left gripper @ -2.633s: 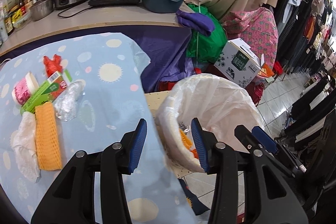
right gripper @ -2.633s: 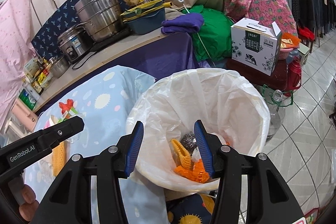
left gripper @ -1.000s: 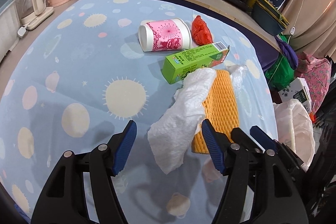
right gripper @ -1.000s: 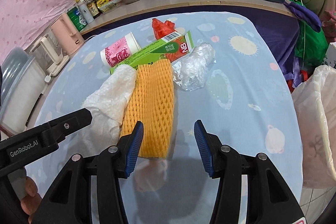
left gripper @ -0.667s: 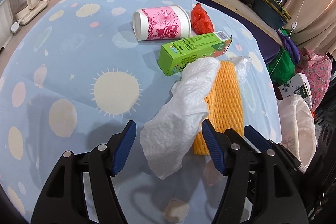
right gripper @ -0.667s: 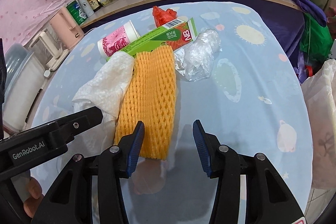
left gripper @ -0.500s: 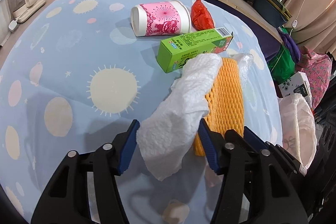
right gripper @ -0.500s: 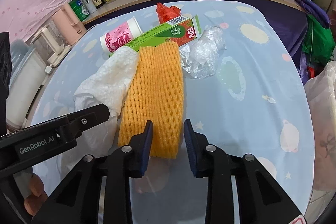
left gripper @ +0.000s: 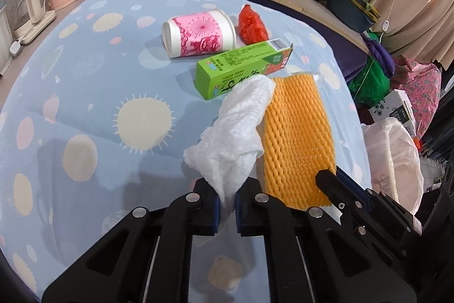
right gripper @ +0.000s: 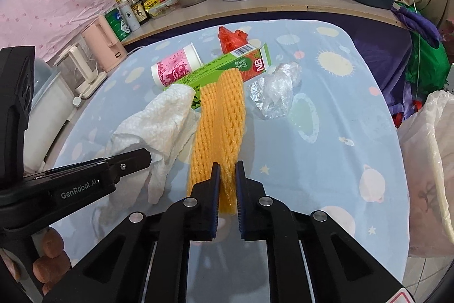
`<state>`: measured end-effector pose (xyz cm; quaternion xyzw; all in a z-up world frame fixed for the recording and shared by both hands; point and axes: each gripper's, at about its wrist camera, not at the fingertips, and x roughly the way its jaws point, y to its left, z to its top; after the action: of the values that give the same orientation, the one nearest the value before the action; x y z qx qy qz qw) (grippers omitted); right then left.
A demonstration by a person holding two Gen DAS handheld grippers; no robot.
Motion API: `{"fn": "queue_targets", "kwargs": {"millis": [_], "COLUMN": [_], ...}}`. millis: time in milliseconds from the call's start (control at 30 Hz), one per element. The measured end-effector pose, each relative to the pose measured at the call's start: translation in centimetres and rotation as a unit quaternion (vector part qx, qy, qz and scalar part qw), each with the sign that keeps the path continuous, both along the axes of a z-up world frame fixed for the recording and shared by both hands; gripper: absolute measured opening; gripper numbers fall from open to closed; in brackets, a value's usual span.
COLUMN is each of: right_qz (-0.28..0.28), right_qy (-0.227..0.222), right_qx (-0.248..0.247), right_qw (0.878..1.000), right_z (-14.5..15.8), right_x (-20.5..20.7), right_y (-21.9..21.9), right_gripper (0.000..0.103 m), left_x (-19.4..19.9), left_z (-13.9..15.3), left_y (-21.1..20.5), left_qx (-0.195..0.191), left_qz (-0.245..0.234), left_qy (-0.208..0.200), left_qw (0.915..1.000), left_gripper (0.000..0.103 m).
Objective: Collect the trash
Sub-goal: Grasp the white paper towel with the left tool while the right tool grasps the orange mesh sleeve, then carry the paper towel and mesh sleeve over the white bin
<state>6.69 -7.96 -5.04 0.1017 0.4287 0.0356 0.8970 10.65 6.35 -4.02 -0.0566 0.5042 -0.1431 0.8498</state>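
Both pairs of tongs have just been closing, and each now has a piece of rubbish between its pads where a moment ago each stood spread over the cloth. From the left wrist view, the left gripper (left gripper: 227, 208) is pressed together on the near end of the white paper towel (left gripper: 237, 132), which bunches up and rises from the blue tablecloth (left gripper: 85, 93) toward the green carton (left gripper: 241, 70); its far end rests against that carton. Just beside it on the right lies the orange foam net (left gripper: 298, 138), with the other tool's black finger reaching in over its near corner. Farther back the pink-and-white cup (left gripper: 198, 36) lies on its side, with the red plastic bag (left gripper: 251, 24) behind the carton, none of them touched. At the right edge, off the table, the white bin liner (left gripper: 394, 155) stands open. From the right wrist view, the right gripper (right gripper: 227, 183) pinches the near end of the foam net (right gripper: 221, 115), folding it into a ridge that runs away toward the carton. The crumpled clear wrap (right gripper: 273, 95) sits just right of the net, apart from the jaws. The left tool shows at the left, gripping the towel (right gripper: 153, 127). With both grips made, the next step is probably to lift and carry both pieces across to the liner (right gripper: 425, 166); the carton, cup, red bag and clear wrap remain to be collected.
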Motion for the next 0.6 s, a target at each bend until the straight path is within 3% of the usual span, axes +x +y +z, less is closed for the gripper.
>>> {"fn": "queue_targets", "kwargs": {"millis": [600], "right_qz": [-0.090], "right_qy": [-0.077], "right_qx": [0.012], "right_qw": [0.993], "right_z": [5.9], "right_x": [-5.2], "right_y": [-7.9], "right_gripper": [0.010], "left_x": [-3.6], "left_z": [5.6], "left_y": [-5.5], "left_qx": [-0.011], "left_qz": [-0.052], "left_qy": [-0.055], "left_qw": [0.9971], "left_gripper": [0.007]}}
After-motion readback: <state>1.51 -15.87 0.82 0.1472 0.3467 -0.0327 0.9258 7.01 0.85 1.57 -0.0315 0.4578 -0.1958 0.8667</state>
